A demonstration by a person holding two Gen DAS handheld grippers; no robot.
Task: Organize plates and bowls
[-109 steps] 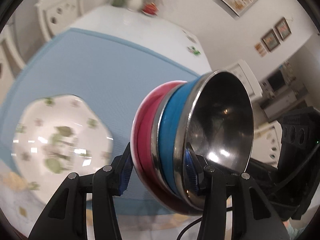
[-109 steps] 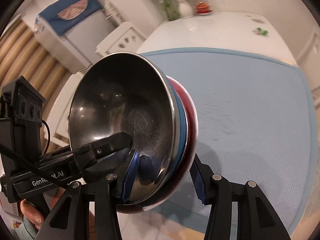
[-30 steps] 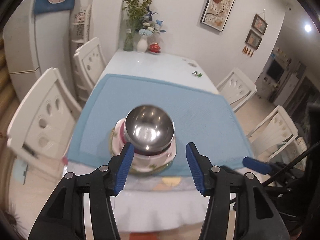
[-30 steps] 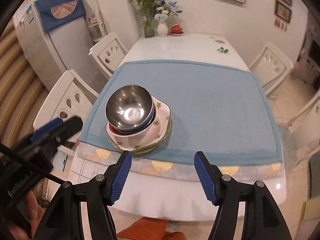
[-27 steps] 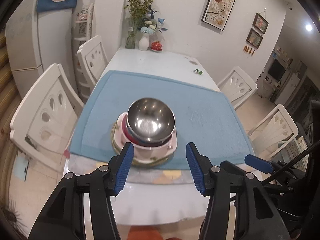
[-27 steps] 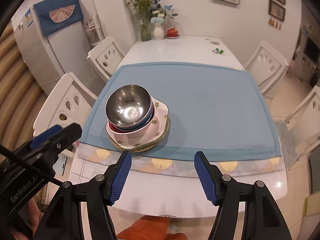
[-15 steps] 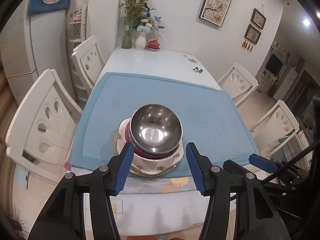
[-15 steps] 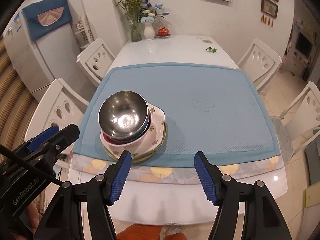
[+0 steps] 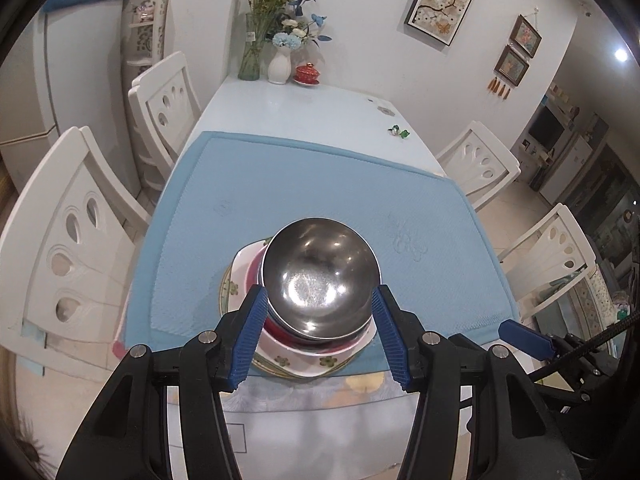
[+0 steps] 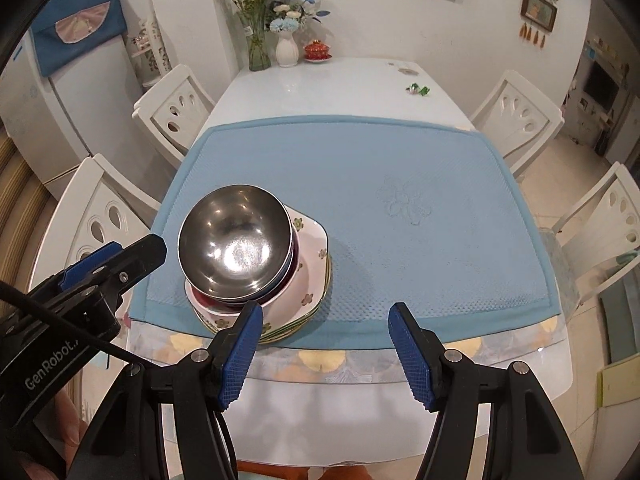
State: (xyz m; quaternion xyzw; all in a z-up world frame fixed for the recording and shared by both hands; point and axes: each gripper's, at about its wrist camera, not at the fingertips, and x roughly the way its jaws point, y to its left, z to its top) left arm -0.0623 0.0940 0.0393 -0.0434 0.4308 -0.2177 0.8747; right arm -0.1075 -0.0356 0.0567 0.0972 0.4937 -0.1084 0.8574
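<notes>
Steel bowl point(image 9: 320, 276) tops a nested stack on flowered plates point(image 10: 308, 280), near the blue mat's point(image 10: 400, 184) front edge on the bench point(image 10: 320, 80). Earlier both tongs clamped that bowl stack in the air; now it stands free. Left tongs point(image 9: 318, 336) gape, framing the bowl just ahead without touching. Right tongs point(image 10: 326, 350) stand apart and empty, stack ahead to their left.

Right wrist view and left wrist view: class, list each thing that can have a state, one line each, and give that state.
Steel bowl: upright, empty, nested on top of the stack.
Floral plate: flat on the blue mat, under the bowls.
Left tool: open, empty.
Right tool: open, empty.
</notes>
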